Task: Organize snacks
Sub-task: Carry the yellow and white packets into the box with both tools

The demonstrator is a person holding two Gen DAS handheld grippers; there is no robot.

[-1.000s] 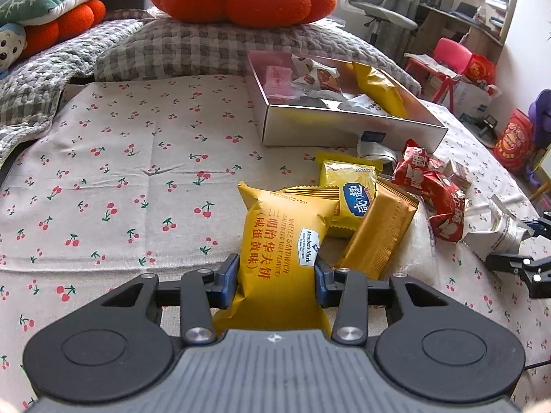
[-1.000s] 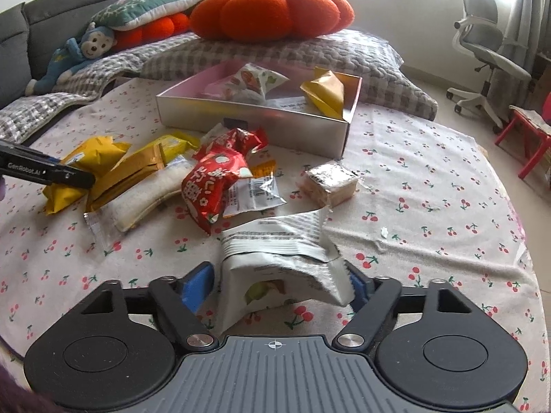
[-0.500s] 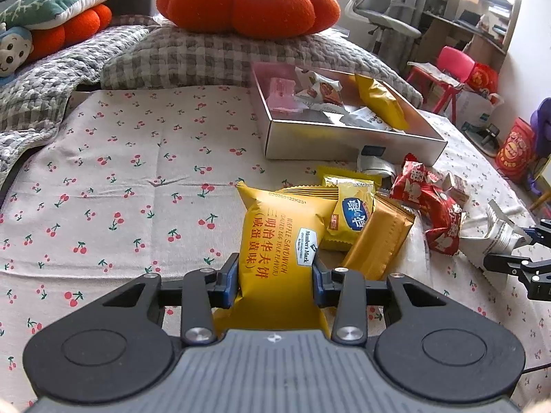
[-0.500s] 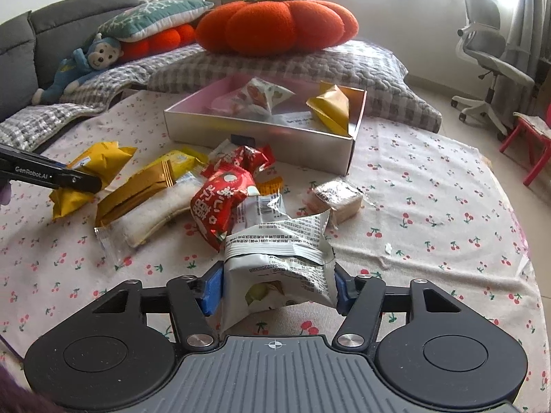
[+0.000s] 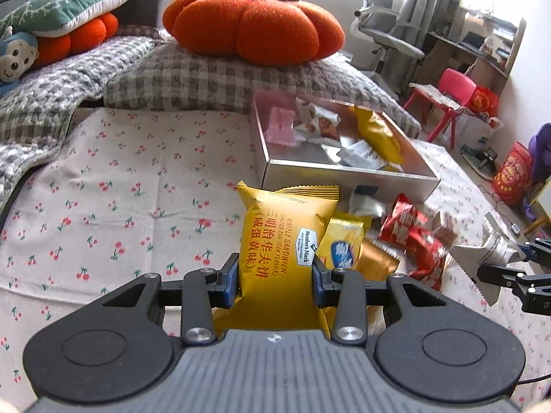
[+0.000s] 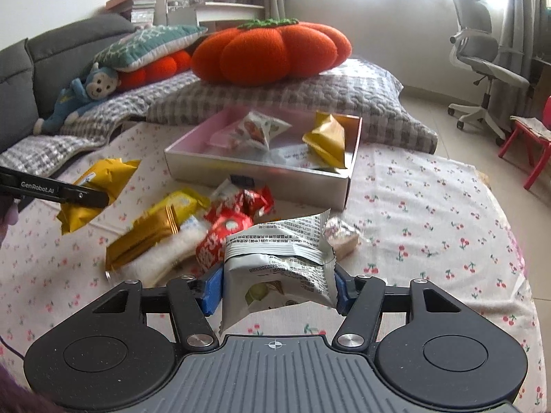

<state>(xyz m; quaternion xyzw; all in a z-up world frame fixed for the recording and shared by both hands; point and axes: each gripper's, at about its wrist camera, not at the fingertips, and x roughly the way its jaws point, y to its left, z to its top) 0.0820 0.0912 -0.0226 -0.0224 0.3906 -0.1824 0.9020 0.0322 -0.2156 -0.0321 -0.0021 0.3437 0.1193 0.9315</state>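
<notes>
My left gripper (image 5: 275, 275) is shut on a yellow waffle sandwich packet (image 5: 282, 234), held clear of the cherry-print cloth. In the right wrist view that gripper (image 6: 86, 198) and the yellow packet (image 6: 103, 179) hang at the left. My right gripper (image 6: 277, 285) is shut on a crumpled white snack packet (image 6: 279, 258), lifted off the cloth. A silver box (image 6: 258, 179) with a pink inside holds several snacks beyond both grippers. Between them lie red packets (image 6: 227, 237), a gold packet (image 6: 144, 241) and a clear-wrapped cake (image 6: 341, 237).
An orange pumpkin cushion (image 6: 272, 51) sits on a grey checked pillow (image 6: 344, 96) behind the box. A monkey toy (image 6: 86, 93) lies on the sofa at the left. An office chair (image 6: 482, 62) and a red stool (image 6: 530, 137) stand on the floor to the right.
Both grippers have risen, each lifting its packet off the cloth. The right gripper's jaws closed in on the white packet early in this span.
</notes>
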